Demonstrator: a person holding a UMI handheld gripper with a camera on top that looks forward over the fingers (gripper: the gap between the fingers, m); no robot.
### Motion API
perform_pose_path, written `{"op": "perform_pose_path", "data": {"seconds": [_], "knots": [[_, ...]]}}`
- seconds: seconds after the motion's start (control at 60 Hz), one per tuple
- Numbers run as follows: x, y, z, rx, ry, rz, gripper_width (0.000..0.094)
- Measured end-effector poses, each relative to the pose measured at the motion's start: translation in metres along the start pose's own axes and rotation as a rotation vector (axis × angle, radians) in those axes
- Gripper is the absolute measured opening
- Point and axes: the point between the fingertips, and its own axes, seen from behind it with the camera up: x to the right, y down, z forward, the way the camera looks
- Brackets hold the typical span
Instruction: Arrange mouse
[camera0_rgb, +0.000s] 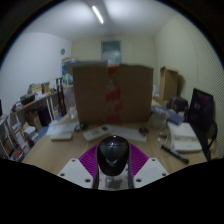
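Note:
A black computer mouse (112, 154) sits between my gripper's (112, 160) two fingers, raised above the wooden table (65, 150). The purple pads (88, 160) press against both of its sides, so the fingers are shut on it. The mouse's rounded back faces the camera and hides the fingertips behind it.
A large cardboard box (113, 92) stands at the far side of the table. Papers and a flat device (98, 131) lie before it. Shelves with clutter (30, 115) are at the left, a dark chair (200, 108) and more papers (184, 138) at the right.

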Motion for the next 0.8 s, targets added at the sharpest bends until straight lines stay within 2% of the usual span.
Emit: {"op": "perform_pose_path", "data": {"seconds": [0.217, 0.3, 0.383, 0.433, 0.45, 0.467, 0.533, 0.567, 0.7, 0.8], "knots": [[0.017, 0.079, 0.041, -0.21, 0.028, 0.024, 0.04], [0.017, 0.081, 0.042, -0.218, 0.012, 0.027, 0.0419], [0.017, 0.08, 0.042, -0.212, 0.015, 0.006, 0.0534], [0.017, 0.081, 0.042, -0.214, 0.013, -0.025, 0.056], [0.017, 0.08, 0.041, -0.213, 0.013, -0.029, 0.0586], [0.018, 0.08, 0.039, -0.214, 0.015, -0.03, 0.0669], [0.016, 0.078, 0.028, -0.204, -0.006, -0.008, 0.0858], [0.012, 0.077, 0.019, -0.191, -0.031, 0.005, 0.0834], [0.012, 0.079, -0.039, -0.153, -0.069, 0.022, 0.0848], [0.02, 0.08, -0.091, -0.089, -0.092, 0.036, 0.0845]]}}
